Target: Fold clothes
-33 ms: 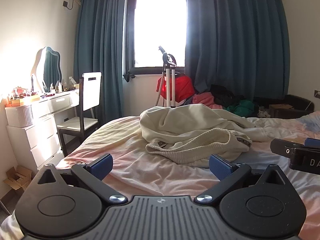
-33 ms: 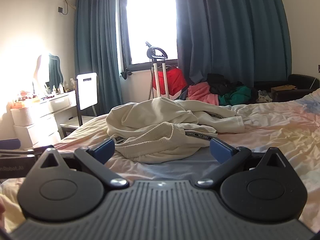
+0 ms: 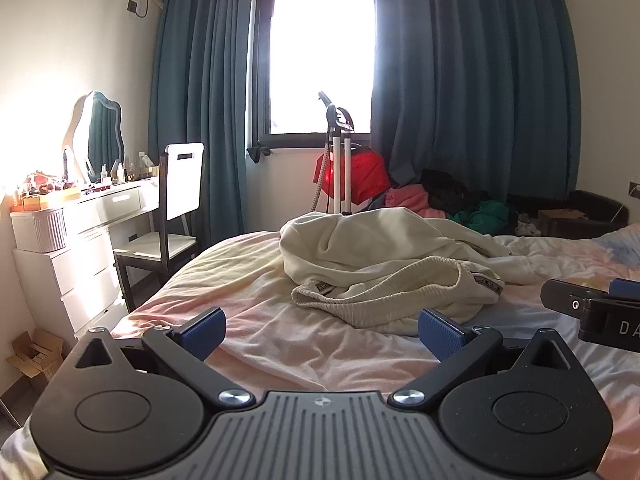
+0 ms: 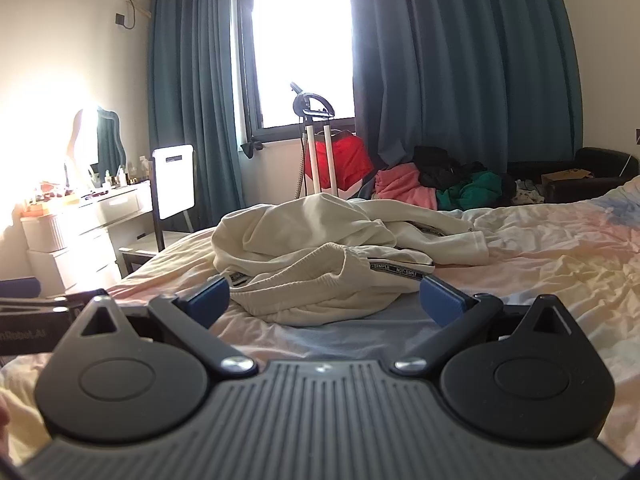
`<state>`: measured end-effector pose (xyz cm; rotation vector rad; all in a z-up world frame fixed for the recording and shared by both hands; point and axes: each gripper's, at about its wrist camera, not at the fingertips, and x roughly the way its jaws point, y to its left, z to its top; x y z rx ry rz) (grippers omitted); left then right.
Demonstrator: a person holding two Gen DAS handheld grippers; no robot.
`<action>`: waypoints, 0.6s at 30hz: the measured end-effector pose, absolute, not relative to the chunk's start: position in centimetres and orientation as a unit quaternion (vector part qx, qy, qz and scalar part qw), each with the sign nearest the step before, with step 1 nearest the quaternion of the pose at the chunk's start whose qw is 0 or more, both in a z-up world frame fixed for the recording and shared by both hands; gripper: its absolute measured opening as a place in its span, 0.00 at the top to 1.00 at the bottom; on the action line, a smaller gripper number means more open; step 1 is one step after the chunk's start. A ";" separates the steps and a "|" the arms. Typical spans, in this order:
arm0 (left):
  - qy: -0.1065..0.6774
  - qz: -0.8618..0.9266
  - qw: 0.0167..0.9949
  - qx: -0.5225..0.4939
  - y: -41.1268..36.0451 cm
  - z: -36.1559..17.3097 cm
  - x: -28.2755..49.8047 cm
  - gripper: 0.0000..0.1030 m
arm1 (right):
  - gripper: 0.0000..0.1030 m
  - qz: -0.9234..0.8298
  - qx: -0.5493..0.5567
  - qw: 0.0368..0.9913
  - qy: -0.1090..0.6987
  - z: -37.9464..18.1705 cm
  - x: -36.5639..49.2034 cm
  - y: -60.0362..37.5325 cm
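A: Entry, both wrist views. Where is the garment?

B: Cream garment [image 3: 384,268] lies crumpled in a heap on the bed [image 3: 260,332], roughly mid-mattress. Ribbed elastic waistband faces the cameras; a dark printed tape runs along its edge, lettering legible in the right view [image 4: 320,264]. One part trails off to the right over the sheet.

A: Left gripper?

B: Left gripper [image 3: 322,330] has its jaws spread wide, blue pads [image 3: 204,330] far apart, nothing between them. It hovers low over the sheet, short of the garment's near edge. No contact seen.

A: Right gripper?

B: Right gripper [image 4: 324,300] likewise wide apart and empty. The waistband sits in line with the gap between its pads; whether they touch the cloth, I cannot tell. The two grippers sit side by side: each shows at the edge of the other's view.

A: Surroundings?

B: Sheet is wrinkled, pale pink and yellow. Beyond the bed: bright window [image 3: 320,56] between teal curtains [image 3: 472,92], a garment steamer stand [image 3: 340,160], a pile of coloured clothes [image 4: 440,186]. Left side: white dresser [image 3: 80,248] with mirror, chair [image 3: 168,232] beside it.
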<state>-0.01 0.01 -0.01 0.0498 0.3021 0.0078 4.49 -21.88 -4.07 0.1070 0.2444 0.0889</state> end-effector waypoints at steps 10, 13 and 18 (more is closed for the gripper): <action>0.147 0.003 0.989 0.015 0.1 -0.1 -0.1 0.00 | 0.00 0.039 0.052 0.991 0.113 -4.4 4.3 -22.2; 0.146 0.003 0.989 0.012 0.1 -0.1 -0.2 0.00 | 0.00 0.042 0.057 0.990 0.119 -4.3 4.3 -22.1; 0.144 0.003 0.990 0.011 0.1 -0.1 -0.1 0.00 | 0.00 0.055 0.069 0.987 0.133 -3.9 4.5 -22.1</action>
